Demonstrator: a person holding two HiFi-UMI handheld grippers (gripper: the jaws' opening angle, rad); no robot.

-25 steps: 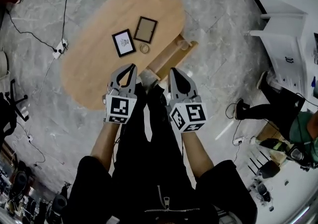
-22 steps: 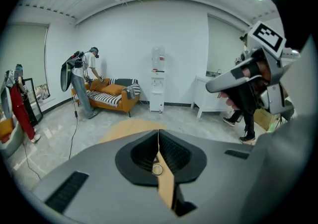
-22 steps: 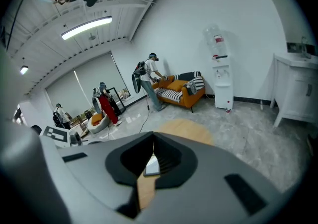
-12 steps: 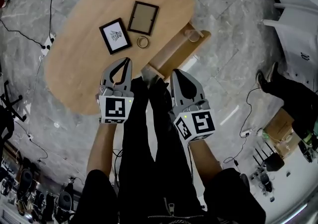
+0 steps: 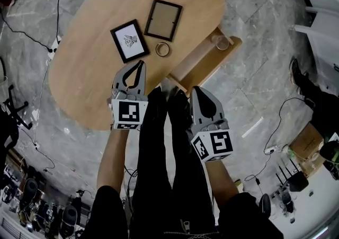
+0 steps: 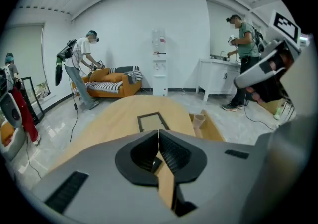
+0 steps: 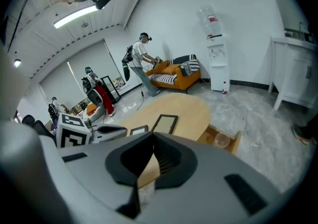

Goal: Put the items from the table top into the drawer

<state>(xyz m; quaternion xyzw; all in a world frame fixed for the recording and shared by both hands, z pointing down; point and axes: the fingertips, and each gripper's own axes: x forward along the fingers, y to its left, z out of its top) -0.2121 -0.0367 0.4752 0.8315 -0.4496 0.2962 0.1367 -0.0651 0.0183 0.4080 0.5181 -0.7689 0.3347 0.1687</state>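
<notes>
In the head view an oval wooden table (image 5: 90,79) carries a black frame with a white print (image 5: 130,40), a black frame with a tan inside (image 5: 163,19) and a small ring (image 5: 162,49). On the table's right side an open wooden drawer (image 5: 198,65) holds a clear cup (image 5: 222,43). My left gripper (image 5: 141,64) hangs over the table's near edge, shut and empty, short of the ring. To the right of the table and near the drawer's end, my right gripper (image 5: 197,89) is also shut and empty. The tan frame (image 6: 151,120) lies ahead of the left gripper (image 6: 159,131). Past the right gripper (image 7: 153,136) lie both frames (image 7: 166,122) and the cup (image 7: 222,140).
The floor is grey marble, with cables (image 5: 32,36) left of the table. My legs (image 5: 159,142) stand between the grippers. Other people work near an orange sofa (image 6: 112,81) and a white counter (image 6: 218,76). A water dispenser (image 6: 159,64) stands at the far wall.
Both grippers have sunk towards the table, still shut. The table, frames and drawer now look larger and nearer in the head view.
</notes>
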